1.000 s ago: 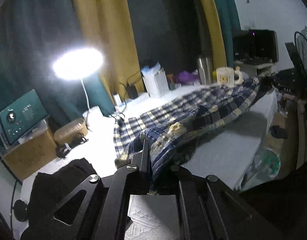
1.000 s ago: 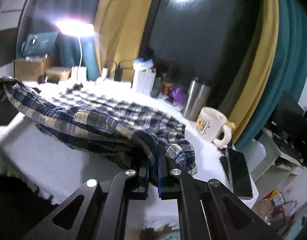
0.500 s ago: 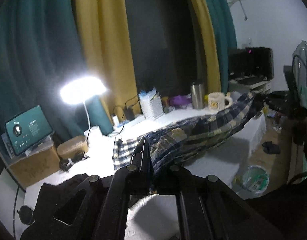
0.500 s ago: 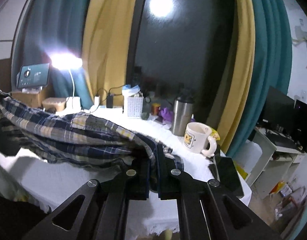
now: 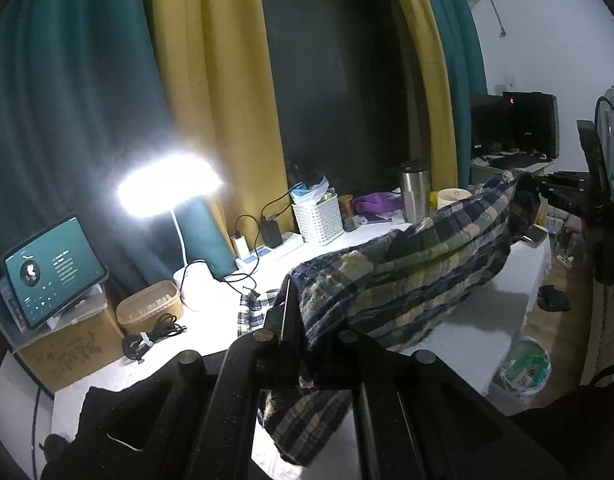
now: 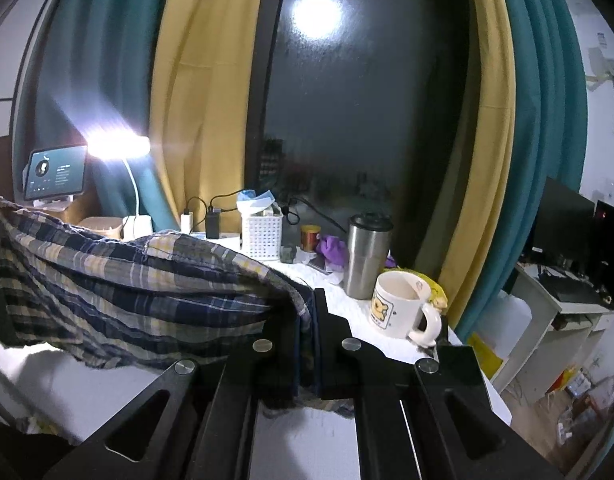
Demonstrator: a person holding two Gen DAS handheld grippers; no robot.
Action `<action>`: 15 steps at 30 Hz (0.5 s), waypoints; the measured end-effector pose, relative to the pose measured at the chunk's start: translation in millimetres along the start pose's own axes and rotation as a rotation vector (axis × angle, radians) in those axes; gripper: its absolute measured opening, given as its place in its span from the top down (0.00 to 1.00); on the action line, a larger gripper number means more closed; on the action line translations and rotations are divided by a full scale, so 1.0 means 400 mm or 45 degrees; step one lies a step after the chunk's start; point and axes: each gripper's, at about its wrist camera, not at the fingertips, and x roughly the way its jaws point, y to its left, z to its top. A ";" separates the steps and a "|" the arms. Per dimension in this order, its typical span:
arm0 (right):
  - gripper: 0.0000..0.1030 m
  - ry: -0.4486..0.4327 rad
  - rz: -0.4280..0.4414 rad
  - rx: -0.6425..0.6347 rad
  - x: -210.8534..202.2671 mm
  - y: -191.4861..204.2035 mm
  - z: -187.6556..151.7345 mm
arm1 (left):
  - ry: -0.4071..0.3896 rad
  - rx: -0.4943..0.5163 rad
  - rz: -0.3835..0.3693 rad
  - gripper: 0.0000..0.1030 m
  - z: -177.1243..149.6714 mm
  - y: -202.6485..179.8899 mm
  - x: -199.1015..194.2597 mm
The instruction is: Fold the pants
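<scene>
The plaid pants (image 5: 419,264), blue, white and yellow checks, hang stretched in the air between my two grippers above the white table (image 5: 459,340). My left gripper (image 5: 307,320) is shut on one end of the pants; cloth droops below its fingers. My right gripper (image 6: 305,320) is shut on the other end, and the pants (image 6: 127,292) stretch away to the left in that view. The right gripper also shows far off in the left wrist view (image 5: 547,190). A small plaid part (image 5: 253,308) still touches the table.
Along the table's back stand a lit desk lamp (image 5: 169,188), a tablet (image 5: 53,268), a white basket (image 6: 262,236), a steel tumbler (image 6: 367,256) and a mug (image 6: 399,306). A phone (image 5: 535,234) lies at the table's right end. Black cloth (image 5: 119,420) lies near my left gripper.
Both grippers have risen, lifting the pants off the table. The cloth lay spread on the table before and now hangs taut between them.
</scene>
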 end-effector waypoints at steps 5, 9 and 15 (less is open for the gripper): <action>0.95 0.014 -0.001 -0.004 0.060 -0.006 0.036 | 0.006 0.001 0.002 0.97 0.020 0.021 0.048; 0.96 0.031 0.000 -0.007 0.108 -0.010 0.061 | 0.022 -0.016 -0.005 0.97 0.032 0.050 0.100; 0.95 0.059 -0.001 0.000 0.174 -0.018 0.082 | 0.051 -0.035 -0.015 0.97 0.045 0.077 0.177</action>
